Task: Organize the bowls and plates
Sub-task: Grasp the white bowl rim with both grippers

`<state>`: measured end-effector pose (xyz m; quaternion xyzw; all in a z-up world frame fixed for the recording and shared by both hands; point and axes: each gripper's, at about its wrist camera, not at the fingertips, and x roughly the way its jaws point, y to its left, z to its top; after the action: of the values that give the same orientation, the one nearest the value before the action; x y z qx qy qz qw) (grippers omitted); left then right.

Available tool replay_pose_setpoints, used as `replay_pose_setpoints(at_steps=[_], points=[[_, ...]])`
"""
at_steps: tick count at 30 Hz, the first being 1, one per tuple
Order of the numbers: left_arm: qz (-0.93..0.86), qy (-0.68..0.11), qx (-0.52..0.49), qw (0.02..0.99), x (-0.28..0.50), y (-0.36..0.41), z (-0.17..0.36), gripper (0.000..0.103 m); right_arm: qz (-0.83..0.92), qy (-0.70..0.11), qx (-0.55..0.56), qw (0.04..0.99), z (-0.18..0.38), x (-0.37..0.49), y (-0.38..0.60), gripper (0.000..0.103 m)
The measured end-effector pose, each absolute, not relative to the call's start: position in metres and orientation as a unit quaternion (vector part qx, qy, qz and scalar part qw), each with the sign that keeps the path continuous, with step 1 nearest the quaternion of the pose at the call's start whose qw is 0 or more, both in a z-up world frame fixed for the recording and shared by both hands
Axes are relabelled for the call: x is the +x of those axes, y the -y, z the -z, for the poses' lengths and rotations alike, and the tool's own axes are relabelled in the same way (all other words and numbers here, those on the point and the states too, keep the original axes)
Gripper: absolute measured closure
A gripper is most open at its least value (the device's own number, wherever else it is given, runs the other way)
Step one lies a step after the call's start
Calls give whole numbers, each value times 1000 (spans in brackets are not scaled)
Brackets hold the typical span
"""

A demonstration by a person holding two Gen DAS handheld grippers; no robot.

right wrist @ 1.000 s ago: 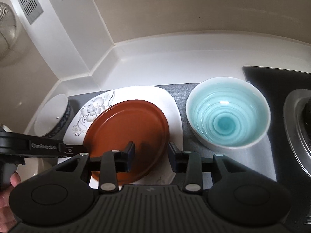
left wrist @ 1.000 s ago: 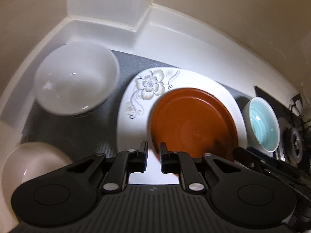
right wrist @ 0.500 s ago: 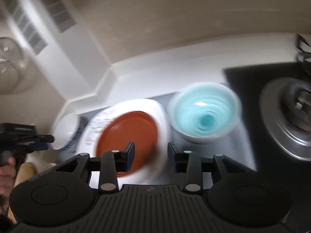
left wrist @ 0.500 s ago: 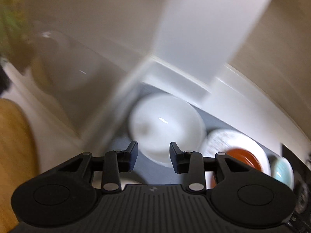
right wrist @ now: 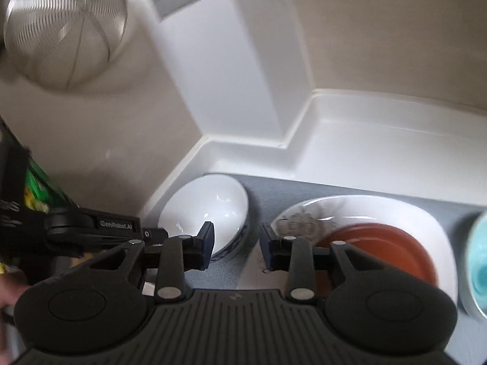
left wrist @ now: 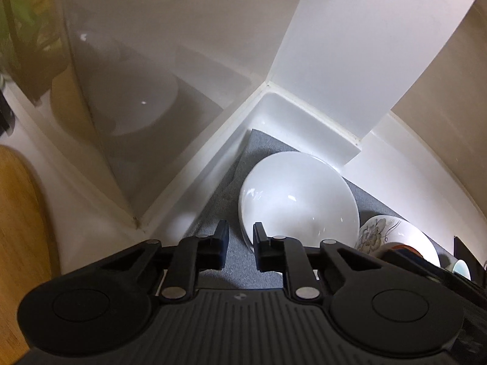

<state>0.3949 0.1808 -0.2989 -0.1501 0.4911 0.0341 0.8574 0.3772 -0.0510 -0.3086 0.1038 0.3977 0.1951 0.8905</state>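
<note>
A white bowl (left wrist: 298,200) sits on the grey mat (left wrist: 258,152) in the counter's corner; in the right wrist view this bowl (right wrist: 210,210) shows a blue pattern outside. To its right a brown-red plate (right wrist: 380,243) lies on a white floral plate (right wrist: 359,210), and a teal bowl (right wrist: 479,261) is cut off at the edge. My left gripper (left wrist: 240,249) hovers at the white bowl's near-left rim, jaws closing to almost together, nothing between them. My right gripper (right wrist: 236,246) hangs over the mat (right wrist: 274,188) between bowl and floral plate, jaws closing, apart and holding nothing.
A white column (left wrist: 365,45) and raised counter ledges close in the corner. A glossy wall panel (left wrist: 137,97) mirrors the bowl. A wooden board (left wrist: 18,228) lies at left. A mesh strainer (right wrist: 64,27) hangs on the wall. The left gripper's black housing (right wrist: 91,225) crosses the right view.
Both views have swung left, from the plates and teal bowl toward the white bowl in the corner. The left jaws widened, then narrowed again; the right jaws have narrowed a little.
</note>
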Motion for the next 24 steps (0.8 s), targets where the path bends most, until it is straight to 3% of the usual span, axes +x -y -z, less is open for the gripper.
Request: replay_pose_setpoints(at_steps=[7, 15, 21, 24], points=[[-16, -501, -186, 845, 396, -189, 307, 88, -205, -422, 95, 878, 323, 393, 30, 72], [-12, -523, -306, 795, 412, -214, 336, 88, -170, -434, 111, 878, 332, 408, 34, 73], [-20, -527, -284, 800, 418, -200, 340, 89, -190, -442, 99, 871, 341, 415, 31, 74], [-28, -526, -254, 811, 417, -190, 335, 89, -191, -443, 73, 873, 340, 415, 22, 87]])
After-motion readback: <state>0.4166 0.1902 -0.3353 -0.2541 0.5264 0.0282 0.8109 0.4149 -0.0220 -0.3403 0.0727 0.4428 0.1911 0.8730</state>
